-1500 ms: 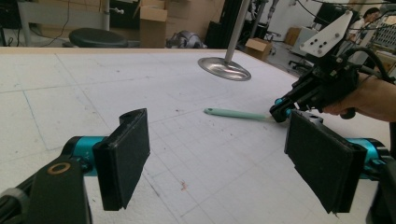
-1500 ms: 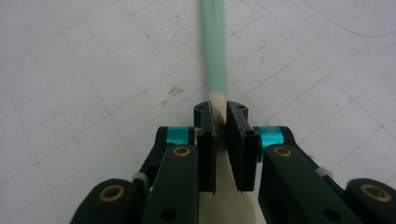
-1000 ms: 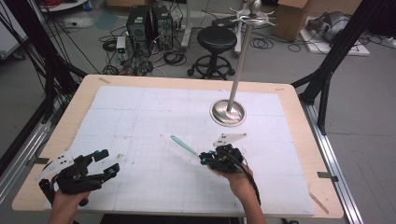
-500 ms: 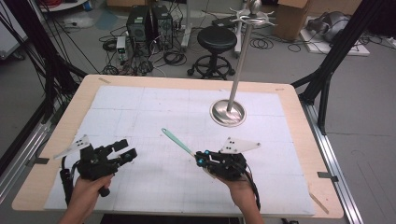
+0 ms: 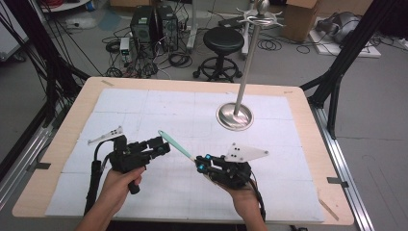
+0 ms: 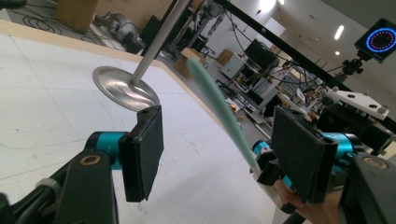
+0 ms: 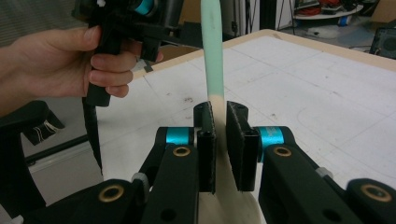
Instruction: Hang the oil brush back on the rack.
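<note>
**Two claws met over a pale green stick**

My right claw (image 7: 219, 135) was clamped on the cream-coloured lower end of a pale green stick (image 7: 214, 56), its two black pads pressed against that end from either side. The stick rose slantwise out of the grip, above the counter (image 5: 62, 159), toward my left hand. My left claw (image 5: 161, 144) stood apart around the stick's free end; its jaws had just been closing, yet neither pad (image 6: 147, 149) touched the stick, which passed through the gap nearer the farther pad in the left gripper view. Both claws hovered over the white gridded sheet (image 5: 159, 103) near my edge of the counter. Farther back on the sheet stood a metal stand (image 5: 235, 115), its round base flat and its pole upright, well apart from both claws.
</note>
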Available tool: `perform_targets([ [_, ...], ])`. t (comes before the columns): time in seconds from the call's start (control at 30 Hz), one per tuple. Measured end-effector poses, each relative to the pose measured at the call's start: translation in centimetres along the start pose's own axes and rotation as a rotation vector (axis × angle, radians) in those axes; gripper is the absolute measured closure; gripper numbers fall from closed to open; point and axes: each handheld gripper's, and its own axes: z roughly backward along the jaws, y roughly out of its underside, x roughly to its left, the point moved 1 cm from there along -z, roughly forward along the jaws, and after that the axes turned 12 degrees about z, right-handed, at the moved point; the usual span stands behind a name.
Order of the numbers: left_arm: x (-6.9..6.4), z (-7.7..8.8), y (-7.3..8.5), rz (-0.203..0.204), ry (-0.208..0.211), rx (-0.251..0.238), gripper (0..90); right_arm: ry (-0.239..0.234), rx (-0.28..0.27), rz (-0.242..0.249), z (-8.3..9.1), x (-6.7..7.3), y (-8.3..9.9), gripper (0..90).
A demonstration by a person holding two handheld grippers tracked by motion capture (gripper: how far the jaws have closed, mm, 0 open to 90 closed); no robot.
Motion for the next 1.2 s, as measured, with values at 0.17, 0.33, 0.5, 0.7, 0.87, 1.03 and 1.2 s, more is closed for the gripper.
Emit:
perform_targets([
  [0.17,-0.6,-0.7,-0.1,-0.003,0.025,0.012,37.8,-0.004,0.000,0.007,-0.2,0.5,0.0,82.9],
  [0.33,-1.1,-1.3,-0.5,-0.005,0.060,0.016,59.6,-0.007,-0.018,0.007,-0.2,0.8,-0.2,82.8],
  [0.5,-1.2,-1.3,-0.5,-0.008,0.076,0.015,73.7,-0.010,-0.021,0.012,0.0,0.9,-0.1,82.8],
  [0.7,-1.7,-1.1,-0.5,-0.003,0.123,0.018,78.5,-0.018,-0.013,0.015,-0.2,1.0,-0.1,82.6],
  [0.87,-2.7,-0.8,-0.8,-0.083,0.170,0.036,81.5,-0.045,-0.020,0.004,-0.5,1.2,-0.2,80.5],
  [1.03,-3.2,-0.2,-1.2,-0.152,0.207,0.079,82.6,-0.096,-0.050,-0.031,-0.1,0.8,-0.3,66.1],
  [1.2,-4.0,0.2,-1.7,-0.228,0.259,0.145,82.6,-0.216,-0.060,-0.039,-0.1,0.6,-0.6,60.8],
])
